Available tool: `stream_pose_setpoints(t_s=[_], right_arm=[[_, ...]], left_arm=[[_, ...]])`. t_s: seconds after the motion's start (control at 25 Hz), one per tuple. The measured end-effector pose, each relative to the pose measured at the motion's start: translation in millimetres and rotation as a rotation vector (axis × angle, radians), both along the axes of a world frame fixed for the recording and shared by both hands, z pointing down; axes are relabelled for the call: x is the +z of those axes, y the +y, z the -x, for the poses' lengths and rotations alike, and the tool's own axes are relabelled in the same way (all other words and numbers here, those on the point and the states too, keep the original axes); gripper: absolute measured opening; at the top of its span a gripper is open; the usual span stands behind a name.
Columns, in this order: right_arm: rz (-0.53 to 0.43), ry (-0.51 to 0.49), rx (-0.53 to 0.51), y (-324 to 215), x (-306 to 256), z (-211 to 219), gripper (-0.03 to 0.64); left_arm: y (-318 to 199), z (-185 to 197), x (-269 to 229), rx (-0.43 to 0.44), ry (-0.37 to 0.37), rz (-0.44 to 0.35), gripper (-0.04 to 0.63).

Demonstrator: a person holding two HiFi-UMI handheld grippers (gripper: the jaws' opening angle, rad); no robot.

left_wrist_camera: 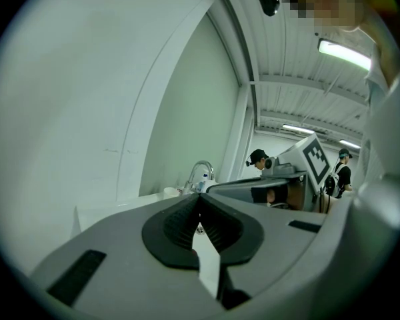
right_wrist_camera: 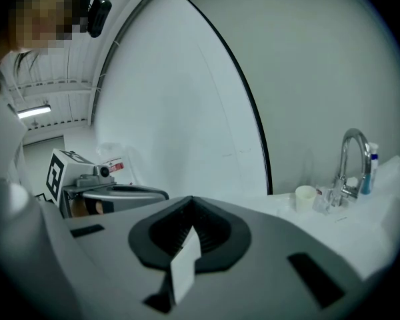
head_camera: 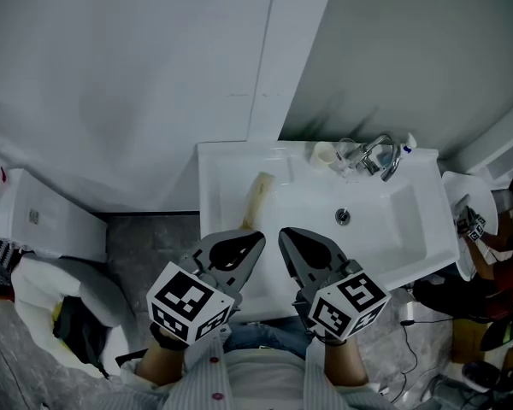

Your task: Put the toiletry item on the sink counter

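I've got the left gripper (left_wrist_camera: 200, 205) and right gripper (right_wrist_camera: 189, 212) both pinched closed on nothing, ribbed black pads (left_wrist_camera: 177, 229) meeting. Ahead there's a glossy white rectangular sink (head_camera: 210, 196) with a curvy chrome faucet (head_camera: 385, 156).

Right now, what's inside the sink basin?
The drain and a tan elongated item lying by its left wall. The left gripper and right gripper cover the near part of the basin.

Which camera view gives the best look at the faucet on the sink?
The right gripper view: the faucet stands side-on, its arched spout clear. The head view shows it small, from above; the left gripper view shows it tiny and distant.
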State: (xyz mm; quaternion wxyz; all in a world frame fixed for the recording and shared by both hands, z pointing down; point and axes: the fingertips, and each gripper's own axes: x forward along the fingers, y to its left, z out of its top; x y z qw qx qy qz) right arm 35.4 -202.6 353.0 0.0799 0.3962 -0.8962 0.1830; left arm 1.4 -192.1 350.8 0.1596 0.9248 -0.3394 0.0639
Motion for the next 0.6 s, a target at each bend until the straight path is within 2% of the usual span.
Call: stream_pose_setpoints(t_s=[0.6], right_arm=[[0.029, 0.010, -0.018, -1.5, 7.5, 6.5, 0.009]], left_arm=[[-4.6, 3.6, 2.9, 0.017, -0.023, -0.006, 0.017]])
